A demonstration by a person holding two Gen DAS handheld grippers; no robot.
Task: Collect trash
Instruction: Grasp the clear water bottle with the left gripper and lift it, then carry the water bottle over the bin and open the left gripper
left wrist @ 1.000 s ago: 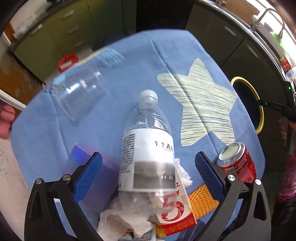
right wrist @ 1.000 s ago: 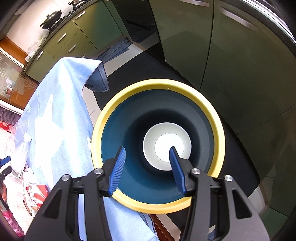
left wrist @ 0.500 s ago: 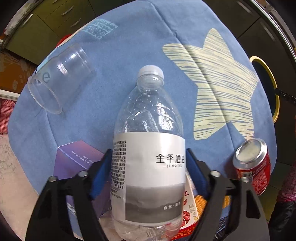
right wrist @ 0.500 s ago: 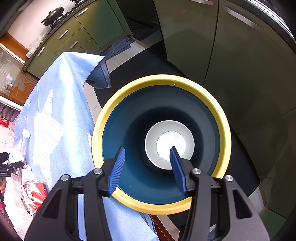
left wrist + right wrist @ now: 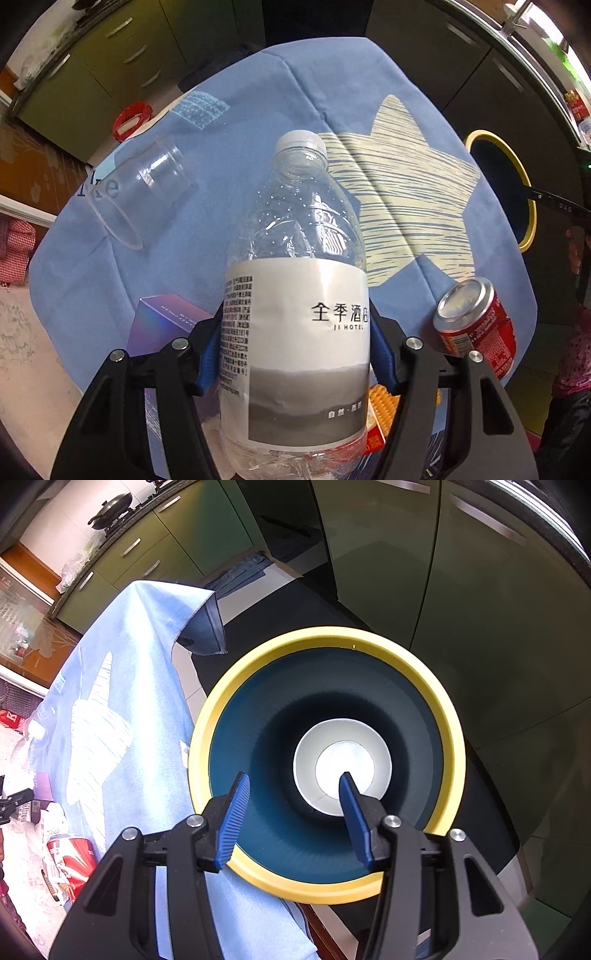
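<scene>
The clear plastic water bottle (image 5: 295, 332) hides both blue pads' inner faces; its base is cut off by the frame's bottom edge, and it covers most of the orange ridged item (image 5: 384, 406).

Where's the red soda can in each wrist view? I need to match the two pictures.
Left wrist view: the red soda can lies at lower right on the blue cloth, just right of the left gripper, which is clamped on the water bottle.
Right wrist view: the same can sits at the lower left edge, partly washed out.
Shared landmark: the yellow-rimmed bin beside the star-print cloth.
</scene>
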